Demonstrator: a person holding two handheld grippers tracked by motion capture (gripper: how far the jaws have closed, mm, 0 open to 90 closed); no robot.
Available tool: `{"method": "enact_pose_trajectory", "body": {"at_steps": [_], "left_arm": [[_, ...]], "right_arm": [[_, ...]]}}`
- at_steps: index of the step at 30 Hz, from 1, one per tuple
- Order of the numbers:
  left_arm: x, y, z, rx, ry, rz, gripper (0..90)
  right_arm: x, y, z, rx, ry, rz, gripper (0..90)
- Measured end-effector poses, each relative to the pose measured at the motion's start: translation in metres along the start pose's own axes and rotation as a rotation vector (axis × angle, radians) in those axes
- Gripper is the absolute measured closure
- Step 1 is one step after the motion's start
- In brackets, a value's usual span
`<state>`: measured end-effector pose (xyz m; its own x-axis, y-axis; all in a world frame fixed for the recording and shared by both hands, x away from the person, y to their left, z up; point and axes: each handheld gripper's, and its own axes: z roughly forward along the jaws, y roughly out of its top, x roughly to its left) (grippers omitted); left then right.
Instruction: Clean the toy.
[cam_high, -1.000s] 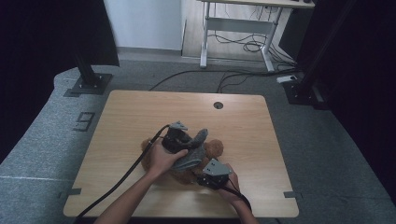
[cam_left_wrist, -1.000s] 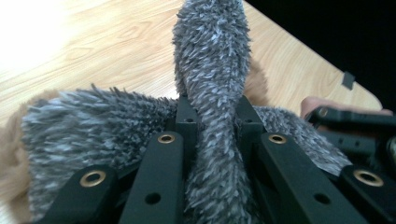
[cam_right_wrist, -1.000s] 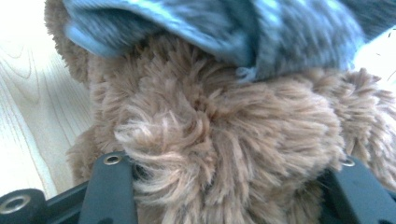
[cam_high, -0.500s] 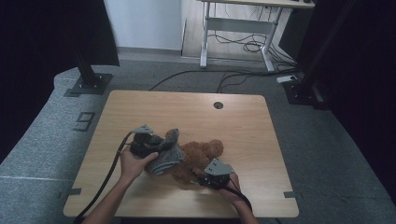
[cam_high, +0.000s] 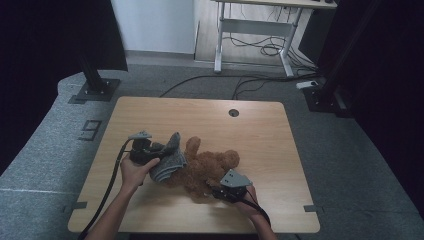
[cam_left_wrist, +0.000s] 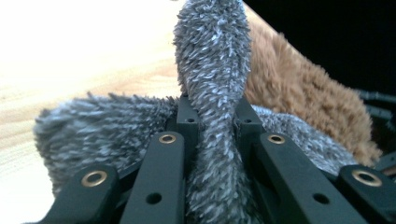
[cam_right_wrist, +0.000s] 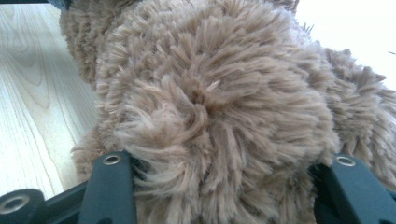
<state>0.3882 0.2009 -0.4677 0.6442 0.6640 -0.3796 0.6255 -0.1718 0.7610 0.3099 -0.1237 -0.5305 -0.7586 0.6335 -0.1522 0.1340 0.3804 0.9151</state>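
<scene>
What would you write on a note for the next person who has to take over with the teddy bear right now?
Left tool: shut on a fold of the grey fuzzy garment, at the bear's left end in the high view.
Right tool: jaws closed around a plush part of the brown teddy bear, pinning it to the table.
Things: the bear lies near the table's front middle, with the garment bunched at its left end.
Done: both grips are secure.
Left: probably keep working the garment along the bear while the right tool steadies it. Whether it is going on or coming off is unclear from here.
</scene>
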Motion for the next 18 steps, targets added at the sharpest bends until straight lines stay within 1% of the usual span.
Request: {"method": "enact_pose_trajectory", "body": {"at_steps": [1, 2, 3, 4, 5, 6, 8, 9, 10, 11, 12, 13, 14, 15, 16, 17, 18], "left_arm": [[0.0, 0.0, 0.0, 0.0, 0.0, 0.0, 77.8], [-0.002, -0.002, 0.001, 0.002, 0.007, 0.01, 77.9], [-0.005, -0.007, 0.001, -0.001, 0.018, 0.028, 78.2], [-0.006, -0.01, 0.001, -0.007, 0.017, 0.03, 78.5], [-0.006, -0.01, 0.001, -0.007, 0.017, 0.03, 78.6], [-0.006, -0.015, 0.0, -0.019, 0.011, 0.026, 78.8], [-0.006, -0.022, 0.0, -0.031, 0.005, 0.024, 79.1], [-0.006, -0.022, 0.0, -0.031, 0.005, 0.024, 79.2], [-0.007, -0.025, -0.001, -0.039, 0.002, 0.024, 79.2], [-0.008, -0.027, -0.002, -0.045, 0.002, 0.032, 79.3], [-0.012, -0.032, -0.003, -0.06, 0.01, 0.046, 79.3], [-0.015, -0.034, -0.004, -0.064, 0.014, 0.059, 79.3], [-0.015, -0.034, -0.004, -0.064, 0.014, 0.059, 79.3], [-0.019, -0.037, -0.004, -0.067, 0.018, 0.078, 79.3], [-0.021, -0.038, -0.003, -0.068, 0.021, 0.087, 79.4], [-0.021, -0.038, -0.003, -0.068, 0.021, 0.087, 79.4], [-0.024, -0.041, -0.004, -0.067, 0.023, 0.096, 79.3]], "right_arm": [[0.0, 0.0, 0.0, 0.0, 0.002, 0.005, 40.2], [-0.001, 0.0, 0.0, -0.002, 0.0, 0.017, 36.5], [-0.002, -0.001, 0.0, -0.003, 0.002, 0.038, 31.6], [-0.004, 0.0, 0.0, 0.003, 0.003, 0.057, 26.7], [-0.004, 0.0, 0.0, 0.003, 0.003, 0.057, 26.7], [-0.009, 0.004, -0.002, 0.016, 0.022, 0.108, 20.1], [-0.013, 0.008, -0.007, 0.017, 0.042, 0.145, 16.5], [-0.016, 0.01, -0.01, 0.013, 0.05, 0.167, 15.7], [-0.016, 0.01, -0.01, 0.013, 0.05, 0.167, 15.7], [-0.019, 0.012, -0.012, 0.009, 0.054, 0.192, 14.2], [-0.026, 0.015, -0.017, -0.011, 0.073, 0.242, 14.0], [-0.03, 0.016, -0.018, -0.018, 0.077, 0.263, 13.5], [-0.03, 0.016, -0.018, -0.018, 0.077, 0.263, 13.5], [-0.036, 0.017, -0.017, -0.007, 0.093, 0.292, 12.6], [-0.038, 0.017, -0.015, 0.001, 0.1, 0.301, 11.9], [-0.038, 0.017, -0.015, 0.001, 0.1, 0.301, 11.9], [-0.039, 0.018, -0.007, 0.02, 0.113, 0.321, 9.4]]}}
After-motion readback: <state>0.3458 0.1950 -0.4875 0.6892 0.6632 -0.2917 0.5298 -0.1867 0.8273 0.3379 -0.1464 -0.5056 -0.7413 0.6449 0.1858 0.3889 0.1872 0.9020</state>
